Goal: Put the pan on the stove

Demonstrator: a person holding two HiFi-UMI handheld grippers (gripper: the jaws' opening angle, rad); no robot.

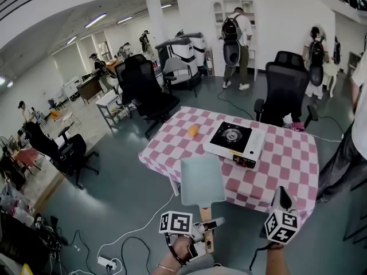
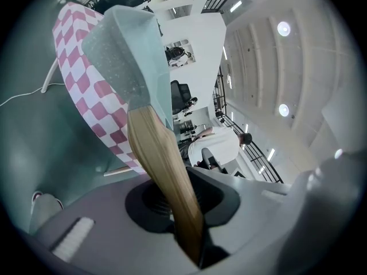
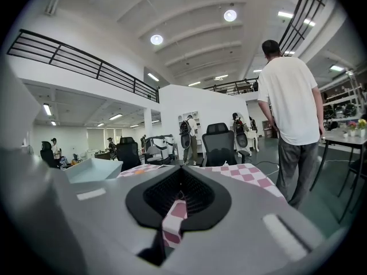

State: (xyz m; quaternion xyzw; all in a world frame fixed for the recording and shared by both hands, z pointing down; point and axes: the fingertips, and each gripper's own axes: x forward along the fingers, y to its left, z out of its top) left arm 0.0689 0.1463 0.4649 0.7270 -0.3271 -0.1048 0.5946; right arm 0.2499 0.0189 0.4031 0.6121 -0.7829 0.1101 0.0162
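A pale teal square pan [image 1: 202, 180] with a wooden handle [image 1: 205, 213] hangs in front of the near edge of the pink-and-white checked table [image 1: 281, 159]. My left gripper [image 1: 207, 225] is shut on the handle; in the left gripper view the handle [image 2: 163, 176] runs up out of the jaws to the pan [image 2: 129, 56]. The white stove [image 1: 235, 142] with its black burner top stands on the table beyond the pan. My right gripper [image 1: 282, 195] hovers at the table's near right edge, jaws together, holding nothing. The right gripper view shows the pan [image 3: 92, 169] off to its left.
A small orange thing [image 1: 193, 130] lies on the table left of the stove. Black office chairs [image 1: 152, 96] stand behind the table. A person in a white shirt [image 3: 292, 102] stands close at its right. Cables and a power strip [image 1: 106, 262] lie on the floor at lower left.
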